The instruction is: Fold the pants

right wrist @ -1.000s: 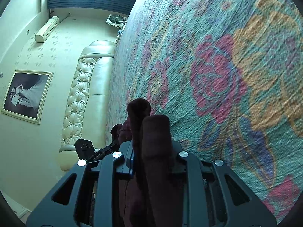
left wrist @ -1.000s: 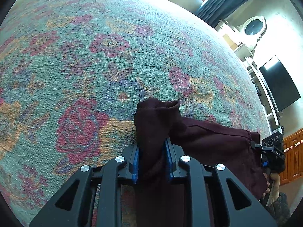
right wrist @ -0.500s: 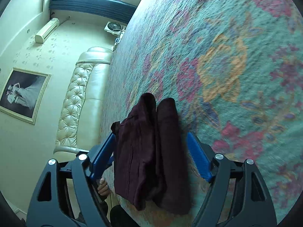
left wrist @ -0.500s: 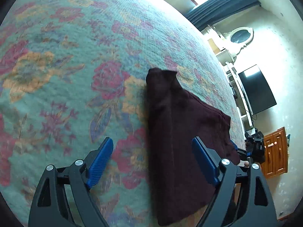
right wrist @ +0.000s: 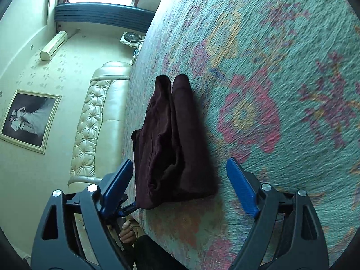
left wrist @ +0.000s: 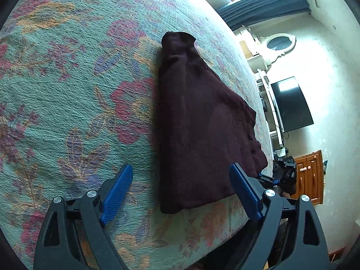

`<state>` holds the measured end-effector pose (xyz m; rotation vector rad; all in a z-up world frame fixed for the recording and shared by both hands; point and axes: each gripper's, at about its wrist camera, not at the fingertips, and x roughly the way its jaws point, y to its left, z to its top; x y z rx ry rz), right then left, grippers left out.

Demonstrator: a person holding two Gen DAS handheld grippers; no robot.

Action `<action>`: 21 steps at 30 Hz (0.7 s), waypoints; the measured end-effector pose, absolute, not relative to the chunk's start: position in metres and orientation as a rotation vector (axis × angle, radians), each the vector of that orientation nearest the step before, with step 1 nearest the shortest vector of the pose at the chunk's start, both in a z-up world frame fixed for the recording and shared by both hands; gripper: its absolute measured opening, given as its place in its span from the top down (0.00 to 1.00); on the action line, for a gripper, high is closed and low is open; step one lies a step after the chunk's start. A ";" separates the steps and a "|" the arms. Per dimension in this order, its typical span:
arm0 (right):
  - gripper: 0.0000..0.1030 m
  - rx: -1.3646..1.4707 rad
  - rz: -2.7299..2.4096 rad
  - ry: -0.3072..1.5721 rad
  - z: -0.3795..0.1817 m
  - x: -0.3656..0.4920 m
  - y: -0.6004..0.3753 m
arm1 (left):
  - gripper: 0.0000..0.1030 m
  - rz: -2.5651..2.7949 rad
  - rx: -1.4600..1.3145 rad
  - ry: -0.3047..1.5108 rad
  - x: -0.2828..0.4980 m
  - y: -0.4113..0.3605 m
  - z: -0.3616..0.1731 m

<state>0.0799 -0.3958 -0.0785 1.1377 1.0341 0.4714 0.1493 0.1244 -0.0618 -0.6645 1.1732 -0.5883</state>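
Folded dark maroon pants (left wrist: 202, 123) lie flat on the floral bedspread (left wrist: 67, 90), near its front edge. My left gripper (left wrist: 181, 166) hovers just short of the pants' near end. Its jaws are opening and the blue pads (left wrist: 115, 193) stand wide apart, touching no cloth. In the right wrist view the pants (right wrist: 171, 135) show as a doubled stack. My right gripper (right wrist: 180, 160) sits at their near end with its jaws opening too, and its pads (right wrist: 241, 186) are clear of the fabric. The right gripper's body (left wrist: 284, 173) shows past the pants' right corner.
The bedspread (right wrist: 270, 67) stretches far beyond the pants. A padded cream headboard (right wrist: 94, 123) and a framed picture (right wrist: 29, 121) stand to the left. A dark TV (left wrist: 290, 105) and a wooden cabinet (left wrist: 309, 177) are at the right. A hand (right wrist: 127, 229) shows below the bed edge.
Both grippers were shut on the pants' ends a second ago. They have let go, spread wide and drawn back, and the pants now lie flat on the bed.
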 end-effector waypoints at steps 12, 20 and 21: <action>0.64 1.091 0.514 1.126 -0.090 0.093 -0.354 | 0.55 -0.578 -0.611 1.172 0.149 0.094 -0.064; 0.65 1.093 0.520 1.116 -0.090 0.093 -0.357 | 0.78 -0.518 -0.556 1.172 0.148 0.096 -0.064; 0.65 1.094 0.519 1.116 -0.089 0.094 -0.356 | 0.79 -0.510 -0.539 1.168 0.147 0.094 -0.062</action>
